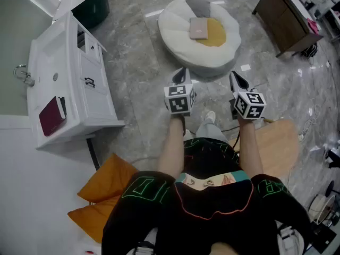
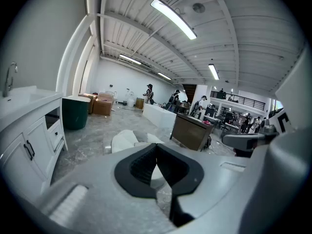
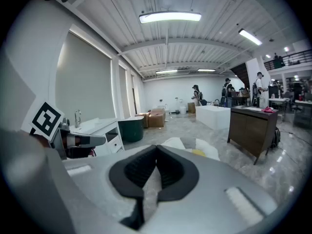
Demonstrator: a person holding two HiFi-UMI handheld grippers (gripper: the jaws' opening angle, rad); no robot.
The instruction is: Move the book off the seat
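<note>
1. My left gripper (image 1: 180, 74) has its jaws pressed together, with nothing between them
2. My right gripper (image 1: 239, 78) has its jaws closed as well, and they are empty
3. The book (image 1: 199, 28) lies flat on the round white seat (image 1: 175, 25), ahead of both jaws and well apart from them
4. A yellow cushion (image 1: 217, 33) sits just beside the book, on the side of my right jaws

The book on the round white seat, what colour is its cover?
Pale pink. The book shows best in the head view, lying flat on the seat.
</note>
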